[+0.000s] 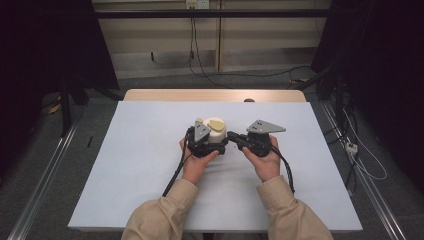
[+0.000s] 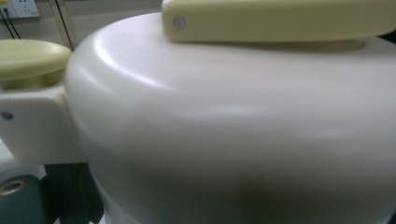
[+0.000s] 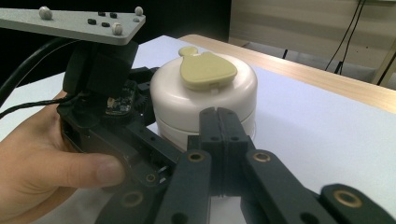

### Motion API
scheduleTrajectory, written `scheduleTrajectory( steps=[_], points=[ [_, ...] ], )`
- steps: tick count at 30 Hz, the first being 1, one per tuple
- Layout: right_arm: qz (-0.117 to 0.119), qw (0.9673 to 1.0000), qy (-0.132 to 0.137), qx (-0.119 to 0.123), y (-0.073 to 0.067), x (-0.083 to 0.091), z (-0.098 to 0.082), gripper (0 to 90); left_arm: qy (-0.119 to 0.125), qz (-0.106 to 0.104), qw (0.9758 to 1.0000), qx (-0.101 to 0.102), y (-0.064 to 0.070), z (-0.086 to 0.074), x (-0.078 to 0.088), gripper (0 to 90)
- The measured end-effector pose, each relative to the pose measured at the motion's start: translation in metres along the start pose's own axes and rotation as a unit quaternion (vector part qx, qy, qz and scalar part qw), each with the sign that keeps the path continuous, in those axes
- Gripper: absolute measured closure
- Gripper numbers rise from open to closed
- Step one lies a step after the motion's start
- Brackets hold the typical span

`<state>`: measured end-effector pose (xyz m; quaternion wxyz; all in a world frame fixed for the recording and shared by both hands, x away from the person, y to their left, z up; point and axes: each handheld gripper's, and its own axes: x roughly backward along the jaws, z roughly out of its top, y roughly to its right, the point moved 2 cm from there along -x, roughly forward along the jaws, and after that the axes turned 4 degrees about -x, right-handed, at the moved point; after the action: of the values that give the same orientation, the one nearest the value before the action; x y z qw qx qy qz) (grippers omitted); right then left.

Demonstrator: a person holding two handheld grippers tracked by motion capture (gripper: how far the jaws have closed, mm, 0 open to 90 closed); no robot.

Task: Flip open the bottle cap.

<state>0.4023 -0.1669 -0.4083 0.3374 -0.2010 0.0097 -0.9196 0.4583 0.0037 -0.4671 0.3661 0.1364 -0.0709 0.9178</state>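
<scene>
- Cream plastic round container (image 1: 216,131) with a yellowish lid handle (image 3: 205,70) sat mid-table on the white sheet (image 1: 140,165).
- Left gripper (image 1: 204,145) was pressed against the container at its 8 o'clock; how far its jaws were open couldn't be told.
- Right gripper (image 3: 218,135) had its jaws closed together, empty, tips just beside the container's 4 o'clock side.

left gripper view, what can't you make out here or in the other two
- Left claw: open or shut unknown; the white container sits blurred against its own camera, and the grey plate covers it from above.
- Container's base: hidden in the right gripper view by the shut right claw.
- Yellow lid: too small in the high view.
</scene>
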Motion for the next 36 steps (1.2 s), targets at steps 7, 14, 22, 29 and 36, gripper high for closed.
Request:
scheduleTrajectory(
  steps=[7, 14, 22, 29, 36],
  points=[
    [0.0, 1.0, -0.001, -0.006, 0.001, -0.005, 0.002, 90.0, 0.0, 0.001, 1.0, 0.0, 0.0, 0.0, 0.0, 5.2],
    [0.0, 1.0, -0.005, 0.001, -0.001, -0.008, 0.004, 90.0, -0.001, -0.001, 1.0, 0.001, 0.0, 0.0, 0.0, 5.2],
    [-0.001, 1.0, -0.007, -0.001, 0.0, -0.009, 0.004, 90.0, -0.001, 0.001, 1.0, -0.002, 0.0, 0.0, 0.0, 5.1],
    [-0.004, 1.0, -0.007, 0.004, -0.002, -0.012, 0.008, 90.0, -0.002, 0.002, 1.0, -0.006, 0.0, 0.0, 0.0, 5.1],
    [-0.005, 1.0, -0.006, 0.006, -0.002, -0.012, 0.011, 90.0, -0.002, 0.002, 1.0, -0.004, 0.0, 0.0, 0.0, 5.1]
  ],
)
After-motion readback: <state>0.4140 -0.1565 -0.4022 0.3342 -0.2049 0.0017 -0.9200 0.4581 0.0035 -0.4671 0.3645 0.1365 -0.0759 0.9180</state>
